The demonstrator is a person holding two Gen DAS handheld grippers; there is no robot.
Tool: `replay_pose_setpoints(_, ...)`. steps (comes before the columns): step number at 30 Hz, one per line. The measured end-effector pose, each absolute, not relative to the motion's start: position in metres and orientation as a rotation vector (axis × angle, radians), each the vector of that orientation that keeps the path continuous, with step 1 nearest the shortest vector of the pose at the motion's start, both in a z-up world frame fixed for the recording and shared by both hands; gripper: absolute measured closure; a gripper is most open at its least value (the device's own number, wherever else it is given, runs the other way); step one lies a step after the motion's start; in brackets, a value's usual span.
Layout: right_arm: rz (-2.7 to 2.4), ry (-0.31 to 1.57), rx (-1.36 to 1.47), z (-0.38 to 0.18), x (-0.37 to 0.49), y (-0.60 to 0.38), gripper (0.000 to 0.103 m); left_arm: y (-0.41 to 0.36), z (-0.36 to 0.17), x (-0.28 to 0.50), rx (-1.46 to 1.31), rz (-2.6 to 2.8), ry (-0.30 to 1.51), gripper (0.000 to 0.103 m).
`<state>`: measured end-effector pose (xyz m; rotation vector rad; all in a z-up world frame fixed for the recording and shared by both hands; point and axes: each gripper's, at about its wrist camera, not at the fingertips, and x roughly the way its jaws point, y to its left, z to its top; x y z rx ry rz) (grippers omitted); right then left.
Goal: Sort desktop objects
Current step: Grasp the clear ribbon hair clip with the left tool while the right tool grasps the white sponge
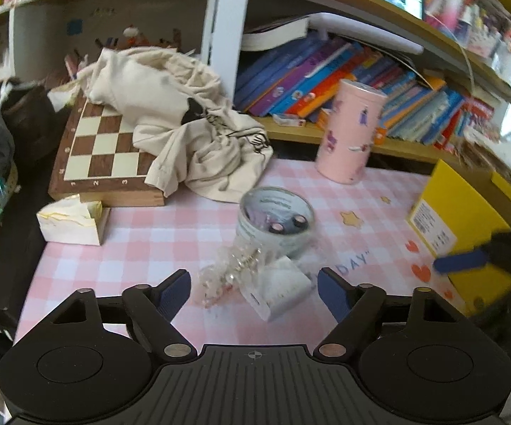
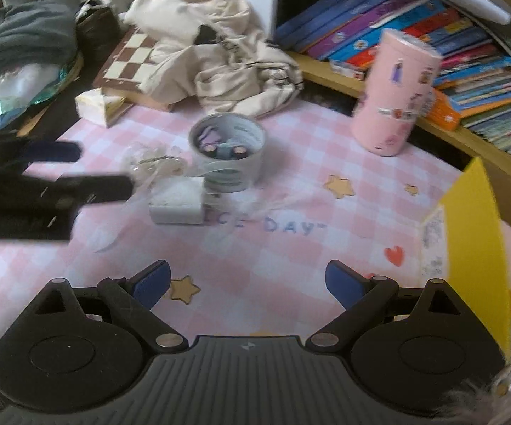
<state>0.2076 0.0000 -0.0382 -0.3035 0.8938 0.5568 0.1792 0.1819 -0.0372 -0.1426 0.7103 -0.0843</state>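
Fingers of the left gripper (image 1: 253, 292) stand apart, clamped on nothing; the white box (image 1: 279, 292) and the clear bead tangle (image 1: 227, 272) lie between and just ahead of them, untouched. Right gripper (image 2: 246, 283) likewise stands apart over bare cloth, nothing between its pads.

Step in hand, as judged: approach to a first pick, no item yet lifted. The next move appears to call for the left gripper to come down and close squarely on the white box, keeping clear of the beads, which could snag or drag along.

Condition of items: box is small, white, rectangular, lying flat, touching the beads on one side and just beside the round tin (image 1: 276, 221). Tin stands upright, open-topped, with small objects inside; contents too blurred to identify. Beads are loose and translucent.

Surroundings: pink checked cloth (image 1: 149, 233), pink cylinder (image 1: 351, 131) upright behind, yellow box (image 1: 467, 212) at right, chessboard (image 1: 103, 152) under cream fabric (image 1: 170, 106) at left
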Motion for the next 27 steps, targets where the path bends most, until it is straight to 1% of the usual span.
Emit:
replay_pose_setpoints(2,0.583,0.891,-0.279,-0.045,0.207,0.004,0.011,0.185,-0.043,0.188,-0.154,-0.070,0.711,0.030)
replay_pose_setpoints(5,0.628,0.886,-0.269,-0.055,0.208,0.015,0.014,0.187,-0.052,0.201,-0.148,-0.053,0.718,0.037)
replay_pose_setpoints(9,0.690,0.882,-0.262,-0.064,0.213,0.030,0.015,0.186,-0.064,0.218,-0.137,-0.063,0.744,0.042)
replay_pose_setpoints(12,0.711,0.884,-0.265,-0.070,0.220,0.039,0.021,0.186,-0.071,0.228,-0.148,-0.072,0.761,0.054)
replay_pose_setpoints(13,0.712,0.885,-0.265,-0.072,0.222,0.042,0.022,0.188,-0.074,0.231,-0.158,-0.076,0.770,0.063)
replay_pose_setpoints(14,0.713,0.887,-0.266,-0.073,0.225,0.045,0.024,0.190,-0.076,0.233,-0.170,-0.080,0.778,0.070)
replay_pose_setpoints(15,0.714,0.888,-0.266,-0.075,0.227,0.048,0.025,0.193,-0.077,0.233,-0.181,-0.079,0.779,0.071)
replay_pose_setpoints(17,0.715,0.891,-0.261,-0.077,0.231,0.052,0.027,0.198,-0.076,0.230,-0.189,-0.064,0.769,0.081)
replay_pose_setpoints(20,0.718,0.889,-0.262,-0.079,0.235,0.059,0.027,0.212,-0.073,0.225,-0.225,-0.030,0.758,0.084)
replay_pose_setpoints(27,0.729,0.861,-0.308,-0.081,0.237,0.072,0.027,0.250,-0.071,0.199,-0.314,0.100,0.747,0.084)
